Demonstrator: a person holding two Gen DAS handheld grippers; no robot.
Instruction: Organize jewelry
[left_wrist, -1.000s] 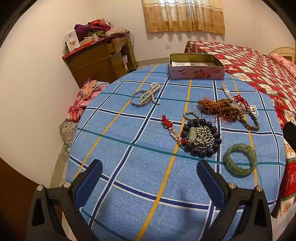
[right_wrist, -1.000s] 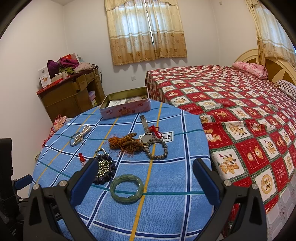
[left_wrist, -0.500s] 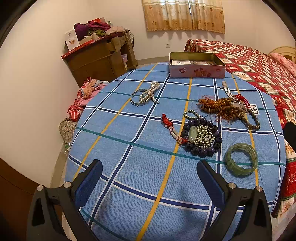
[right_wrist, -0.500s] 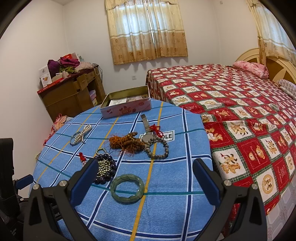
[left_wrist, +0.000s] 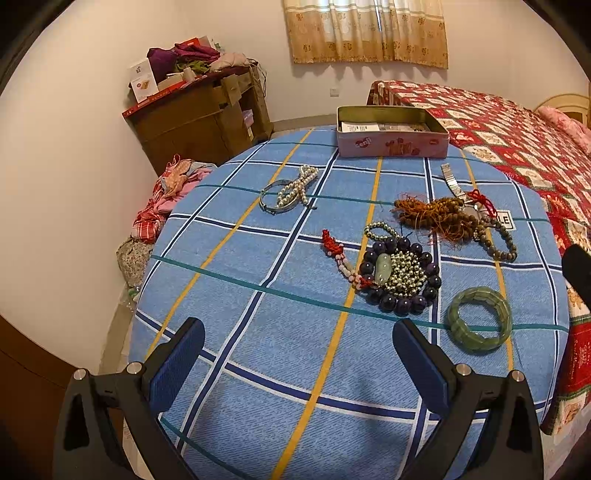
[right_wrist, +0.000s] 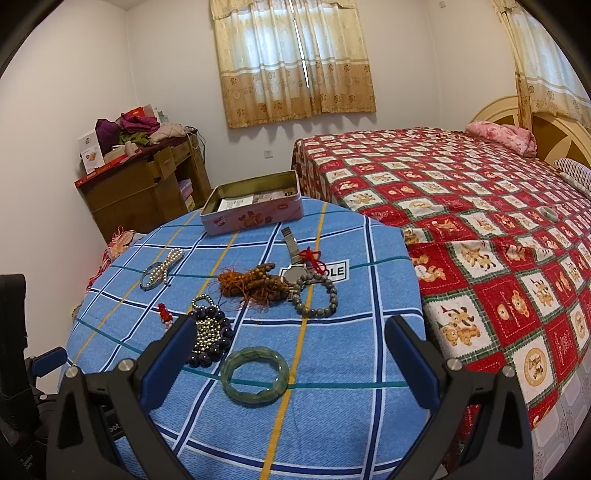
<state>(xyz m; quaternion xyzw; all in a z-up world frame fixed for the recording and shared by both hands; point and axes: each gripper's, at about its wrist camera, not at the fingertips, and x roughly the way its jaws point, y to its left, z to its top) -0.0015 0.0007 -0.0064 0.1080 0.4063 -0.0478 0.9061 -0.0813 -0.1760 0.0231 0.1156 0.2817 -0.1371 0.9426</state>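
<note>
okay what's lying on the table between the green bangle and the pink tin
In the right wrist view, between the green bangle and the pink tin lie the brown bead tangle, the grey bead bracelet and a watch.

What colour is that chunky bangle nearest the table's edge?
Mottled jade green. The bangle shows best in the right wrist view.

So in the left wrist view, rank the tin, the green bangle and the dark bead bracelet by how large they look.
1. Tin, largest though farthest.
2. Dark bead bracelet.
3. Green bangle, close to the bracelet's size and nearer, so these two are unsure.
</note>
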